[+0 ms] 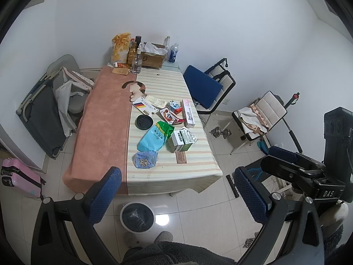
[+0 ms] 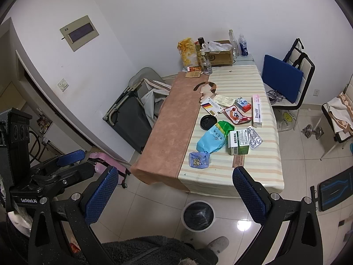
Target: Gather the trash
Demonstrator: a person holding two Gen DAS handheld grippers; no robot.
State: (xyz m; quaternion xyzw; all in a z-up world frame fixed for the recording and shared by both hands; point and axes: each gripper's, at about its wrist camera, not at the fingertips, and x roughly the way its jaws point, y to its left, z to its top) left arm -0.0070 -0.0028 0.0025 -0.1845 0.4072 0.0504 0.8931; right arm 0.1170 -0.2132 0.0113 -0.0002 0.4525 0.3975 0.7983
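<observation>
Both grippers, left gripper [image 1: 176, 190] and right gripper [image 2: 176, 190], are spread wide, holding nothing. Ahead of them, trash [image 2: 211, 140] litters the table [image 2: 167, 119]; the bin [image 2: 198, 215] stands below their fingertips.

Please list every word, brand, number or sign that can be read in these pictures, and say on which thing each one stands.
"Doctor": long white and pink box on the striped tablecloth.
"SF": brown cardboard box at the table's far end.
"DAS": black body of the right tool, seen from the left wrist.
"GenRobot.AI": black body of the left tool, seen from the right wrist.
Print on the green and white carton and light blue bag: too small to read.
</observation>
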